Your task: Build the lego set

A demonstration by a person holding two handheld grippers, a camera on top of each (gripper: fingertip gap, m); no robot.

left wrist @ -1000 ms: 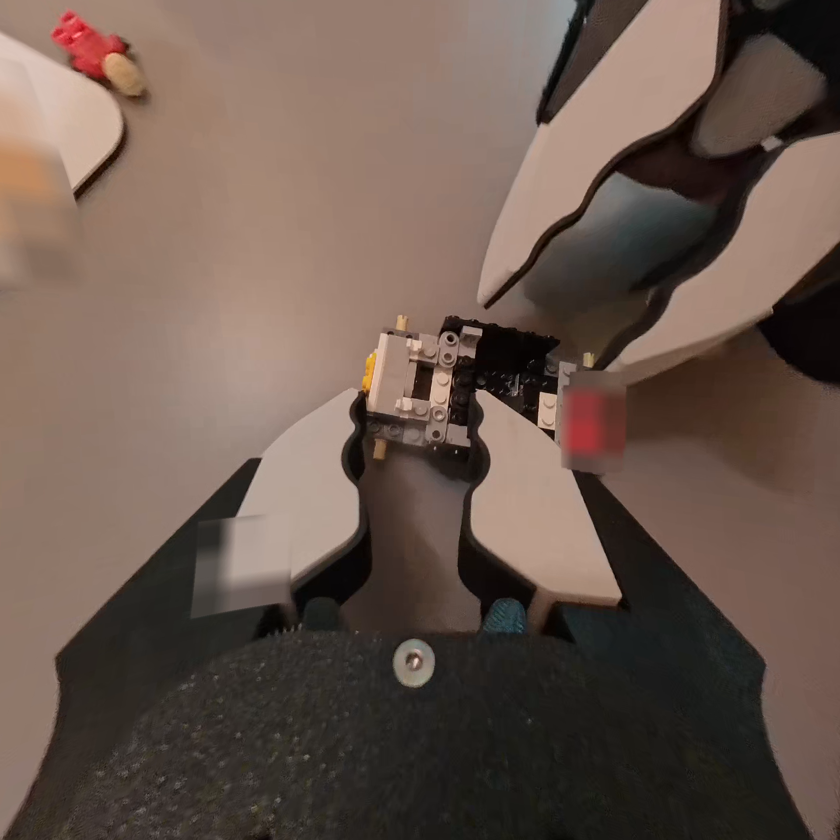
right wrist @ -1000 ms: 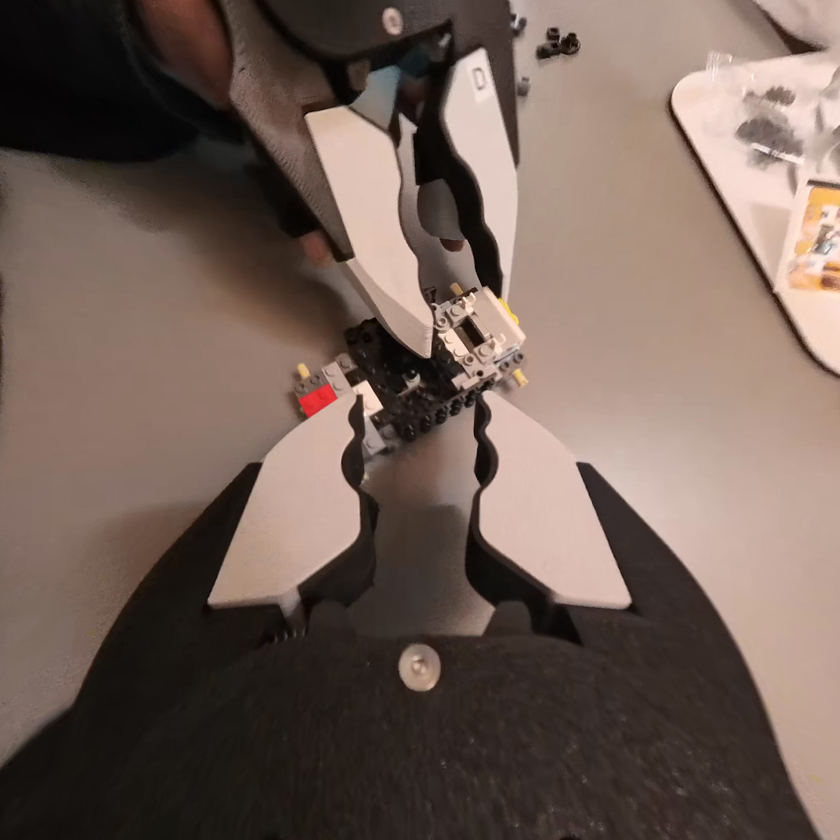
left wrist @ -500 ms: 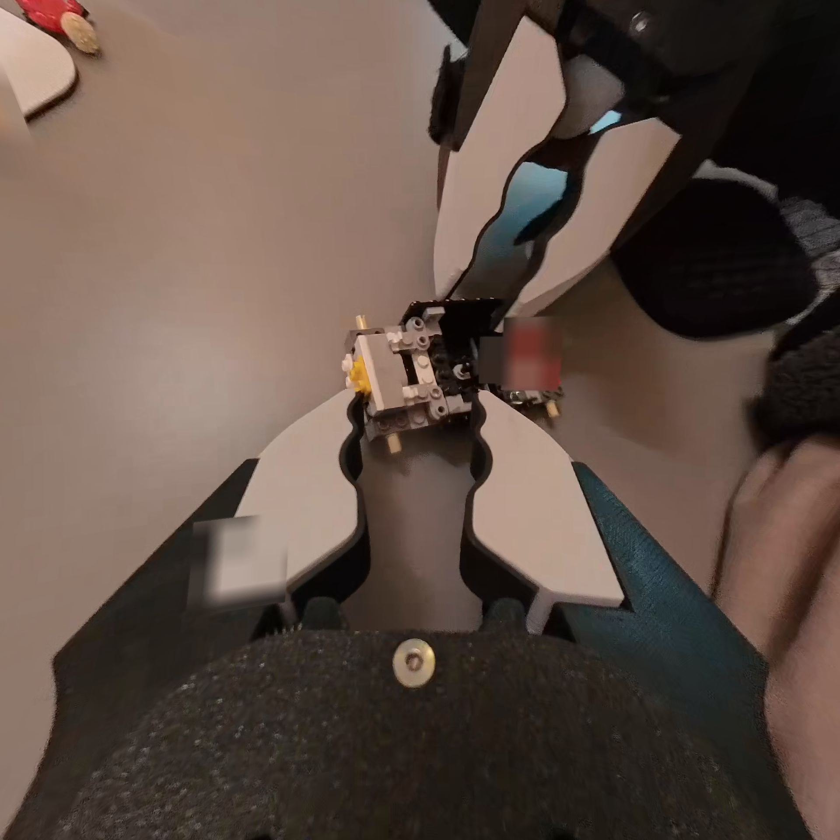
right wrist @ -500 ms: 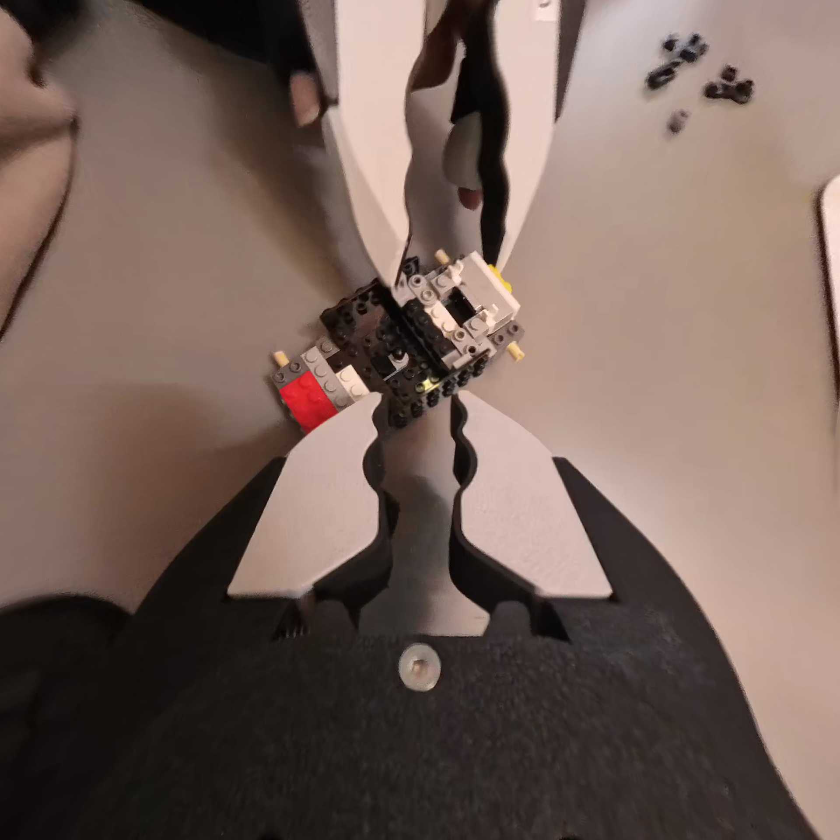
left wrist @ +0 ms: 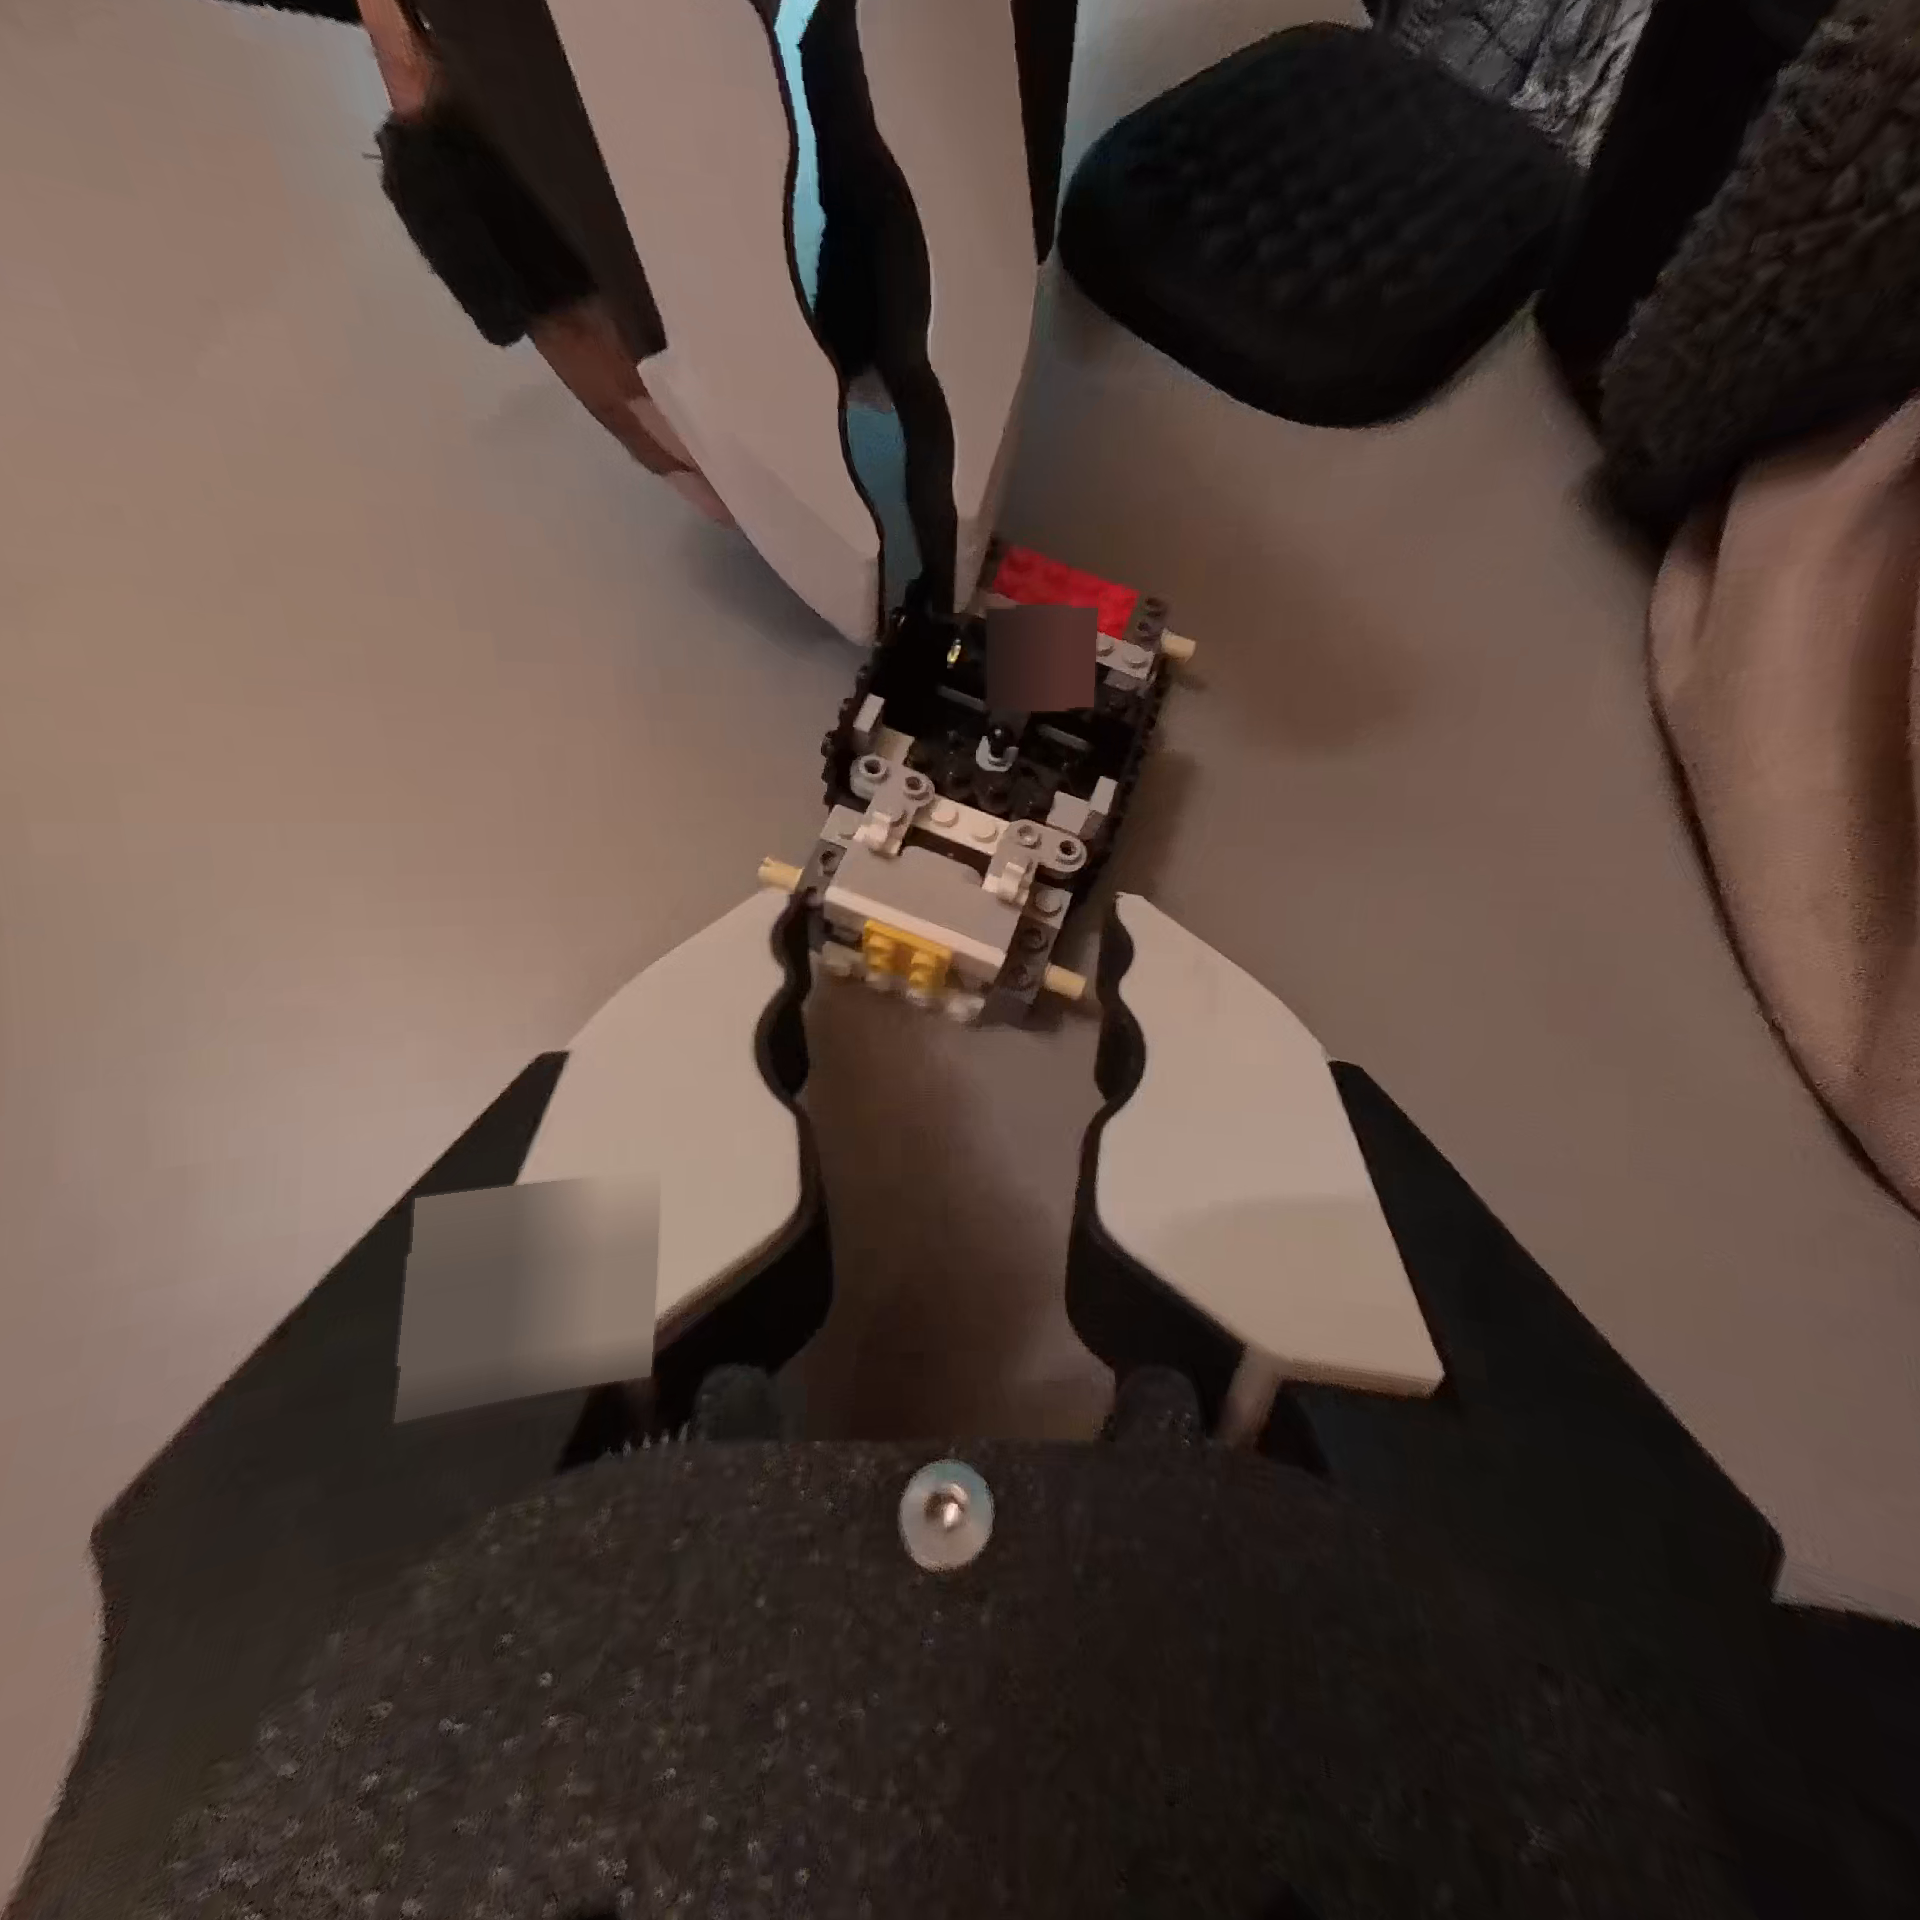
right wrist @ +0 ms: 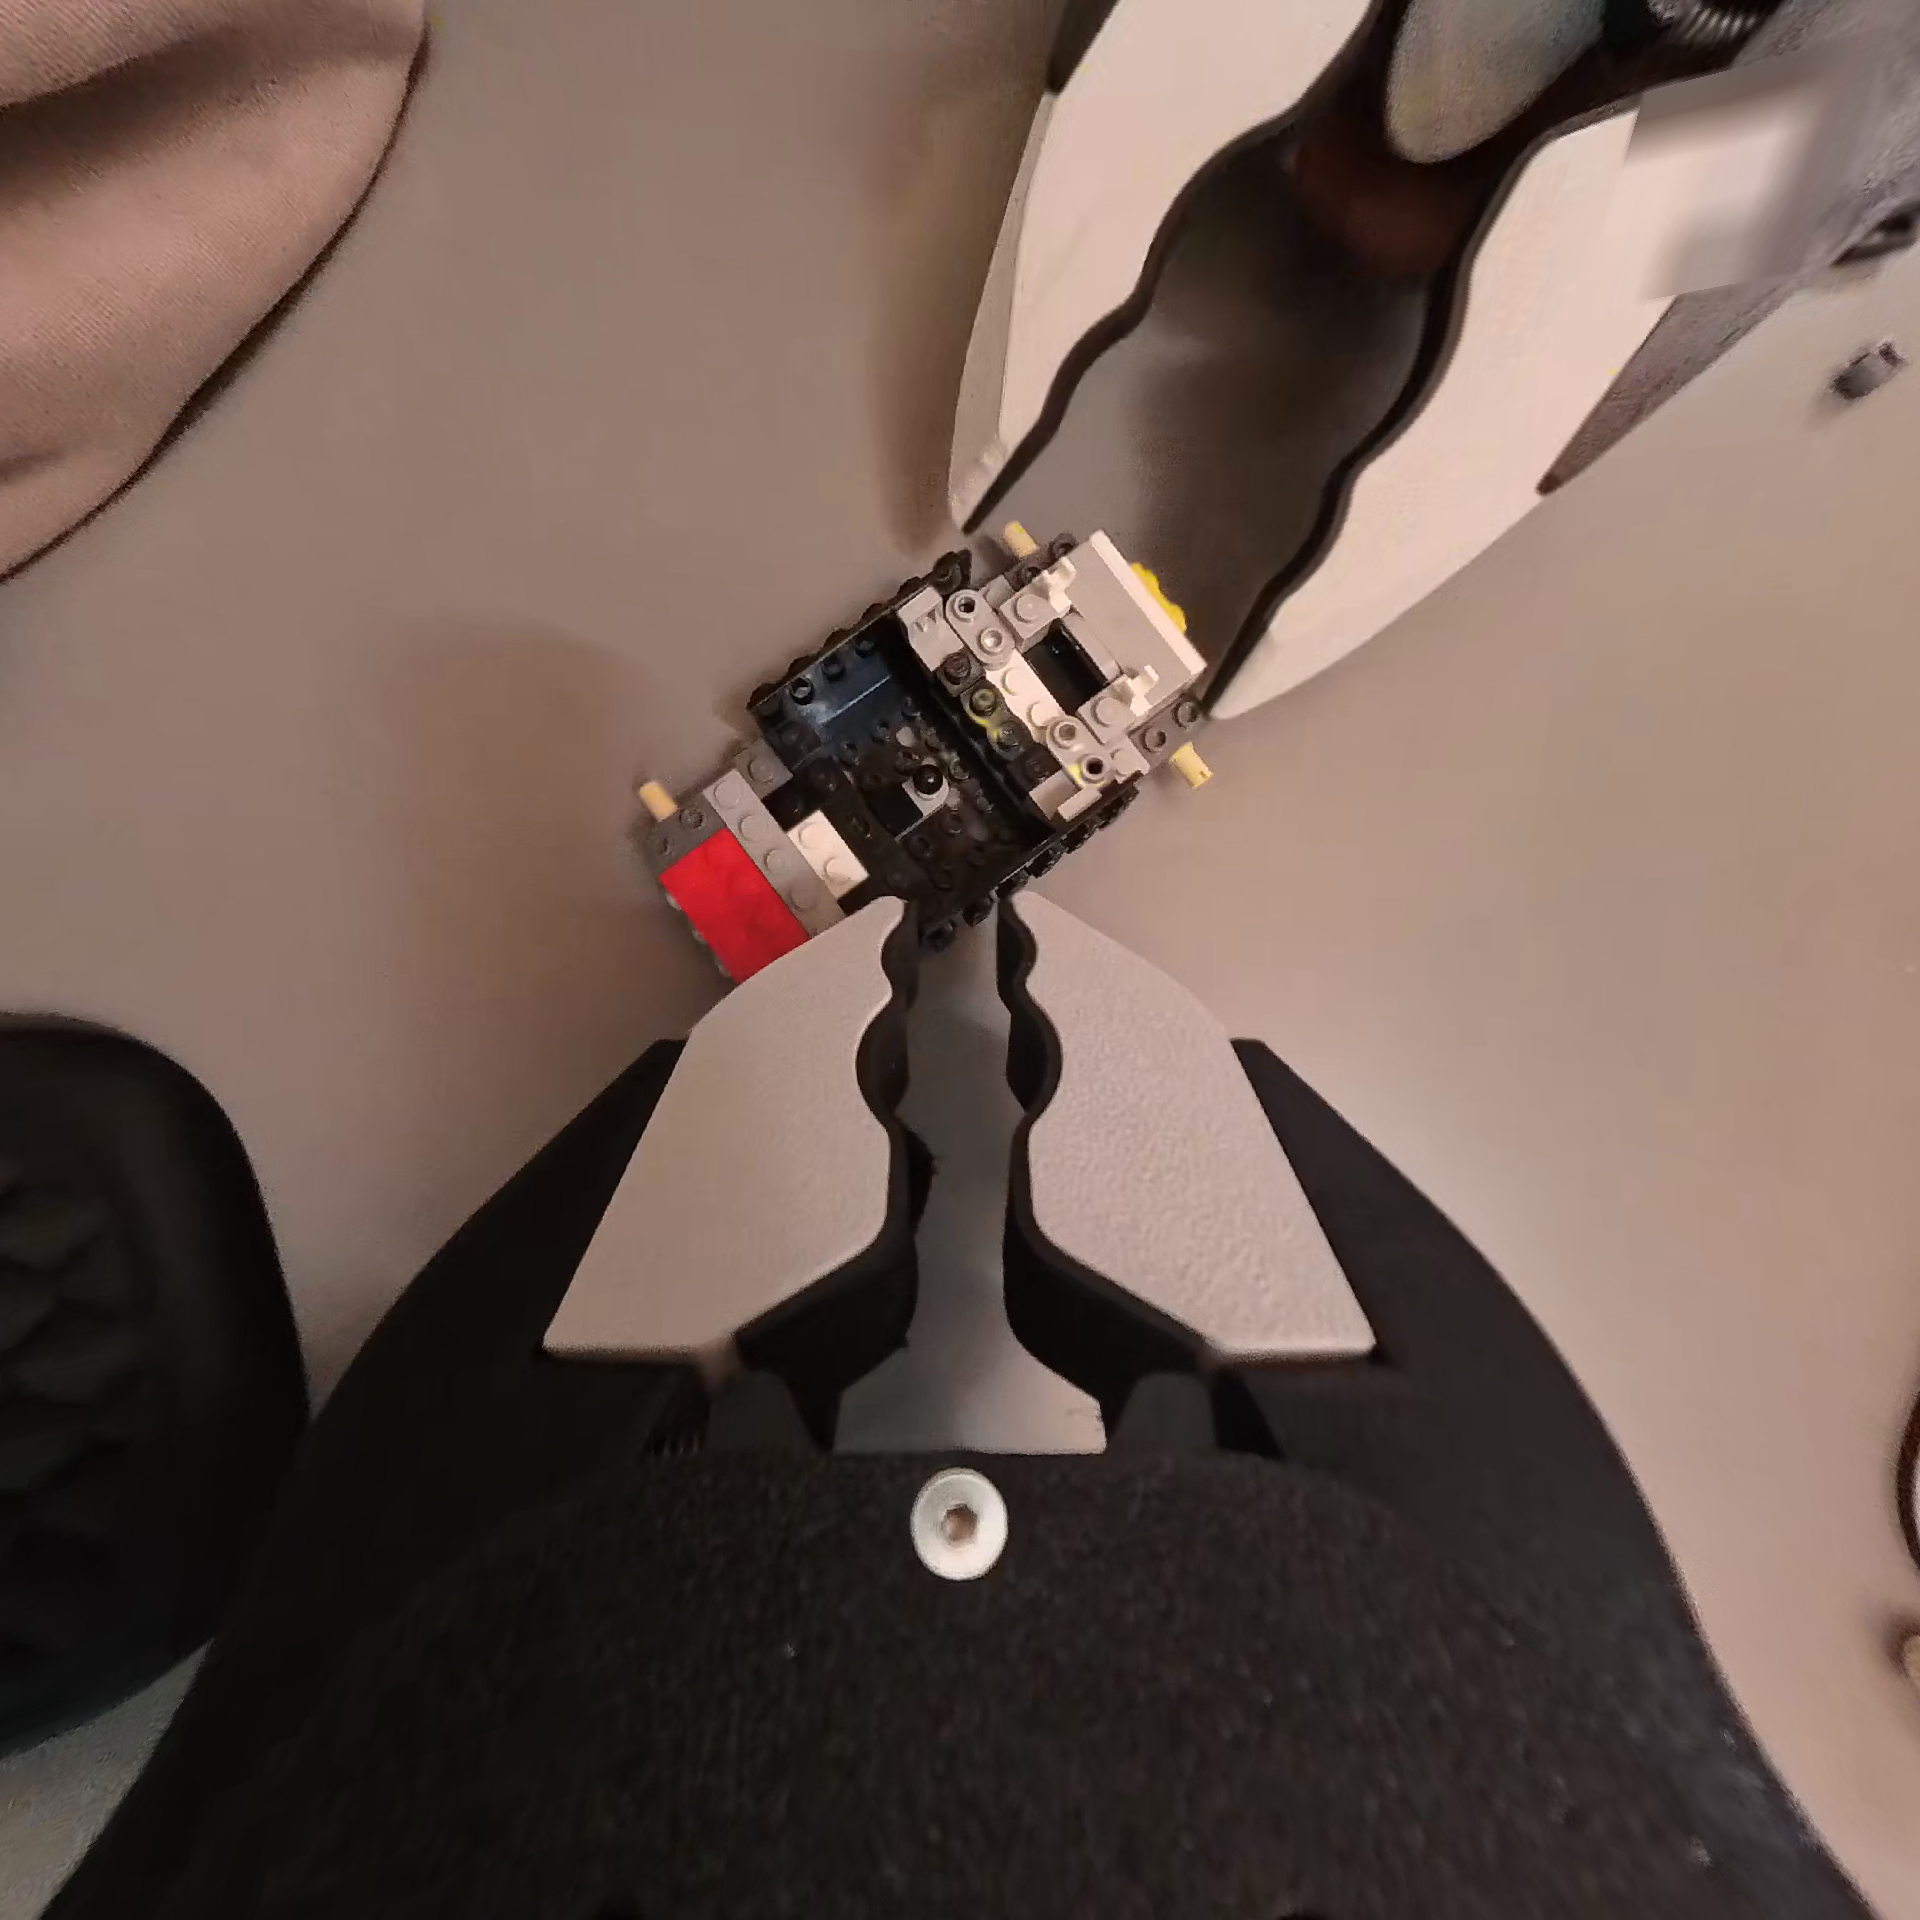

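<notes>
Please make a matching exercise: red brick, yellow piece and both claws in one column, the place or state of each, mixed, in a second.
1. red brick
2. yellow piece
3. left claw
4. right claw

A. jaws close together, nipping the lego model's black side wall
B. on the end facing the left claw
C. jaws wide apart, flanking the grey-and-white end
D. on the end far from the left claw

Pairs: 1-D, 2-B, 3-C, 4-A
</notes>
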